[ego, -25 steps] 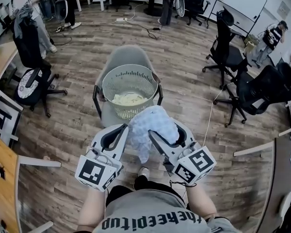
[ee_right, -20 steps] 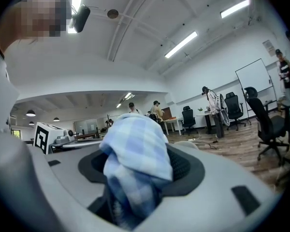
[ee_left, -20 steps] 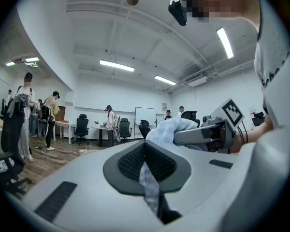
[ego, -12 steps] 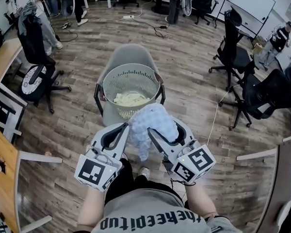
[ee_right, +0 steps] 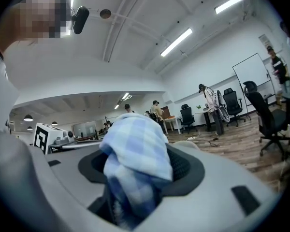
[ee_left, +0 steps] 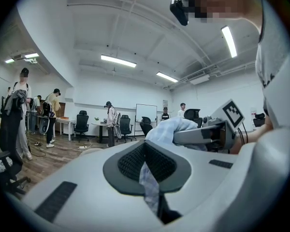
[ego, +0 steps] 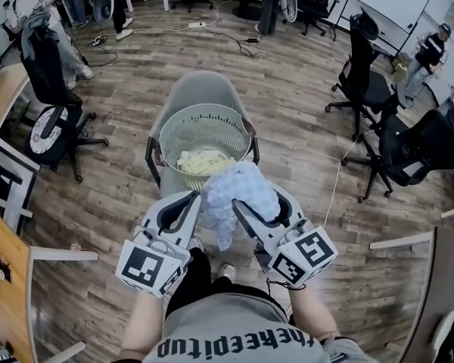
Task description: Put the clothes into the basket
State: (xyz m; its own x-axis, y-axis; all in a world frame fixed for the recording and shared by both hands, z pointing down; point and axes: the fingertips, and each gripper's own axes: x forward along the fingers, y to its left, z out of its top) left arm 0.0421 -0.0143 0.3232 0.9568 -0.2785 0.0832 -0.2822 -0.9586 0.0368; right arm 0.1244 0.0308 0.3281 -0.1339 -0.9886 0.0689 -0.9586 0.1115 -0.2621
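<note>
Your left gripper (ego: 188, 207) had its jaws drawn nearly together on a thin fold of the checked cloth (ego: 238, 193). In the left gripper view that fold (ee_left: 149, 182) ran down the narrow gap between the dark pads. Your right gripper (ego: 259, 213) stood with its jaws much wider, closed around a thick bunch of the same cloth. In the right gripper view the bunch (ee_right: 135, 158) filled the gap and spilled over the top. It covered the pads, so how firmly they pinched it is hard to say, though it seemed gripped. Both grippers pointed roughly level toward the basket (ego: 169, 131), side by side, with the cloth slung between them and one end hanging down.

The pale blue bundle sat just on your side of the basket's near rim, and in the head view its far edge overlapped that wall. Inside the basket a yellow cloth (ego: 201, 161) lay on the bottom. The basket rested on the seat of a grey chair (ego: 204, 88). Black office chairs (ego: 357, 82) stood well apart from the basket on the wood floor (ego: 287, 127), to its right and left.
</note>
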